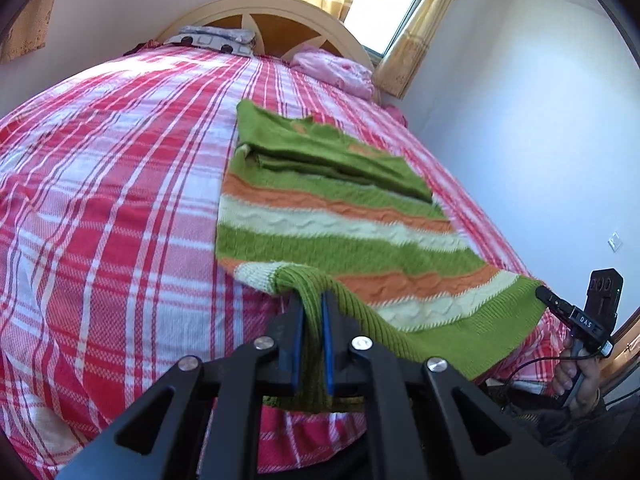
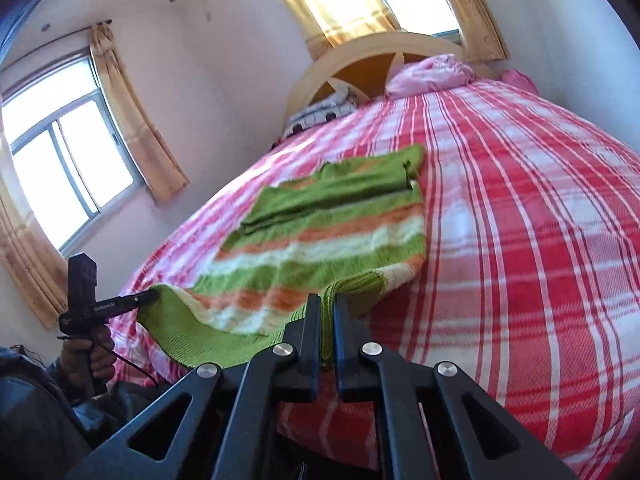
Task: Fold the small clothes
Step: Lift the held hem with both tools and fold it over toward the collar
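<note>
two corners pinched, one in each tool. nearest you, the left gripper (image 1: 311, 300) has its blue pads clamped on the ribbed green hem (image 1: 432, 344) of the sweater (image 1: 320, 216), a fold of knit squeezed between them and hanging down past the fingers. over at the other corner, the right gripper (image 2: 327, 304) is closed on the same hem, green rib showing in the narrow slot between its black fingers. your hand (image 1: 576, 376) wraps the handle at the bed's near edge.

between the two grips the hem sags a little off the plaid bedspread (image 1: 100, 200), so the bottom edge is lifted while the striped body lies flat beyond it. further up, the sleeves (image 1: 320, 156) look already folded across the chest, a green band lying over the orange and cream stripes. the collar end points toward the headboard (image 1: 272, 12), with a pink pillow (image 1: 336, 68) and a window (image 1: 384, 4) behind.

by my read you're on the bottom-to-top fold: sleeves in, hem in hand, body not yet doubled over. the next move asks for both corners to rise together and travel level toward the collar, keeping the hem taut so it doesn't droop in the middle. land it square on the shoulders, just over the sleeves, then let go. watch the knit; it stretches, and an uneven pull will skew the fold.
</note>
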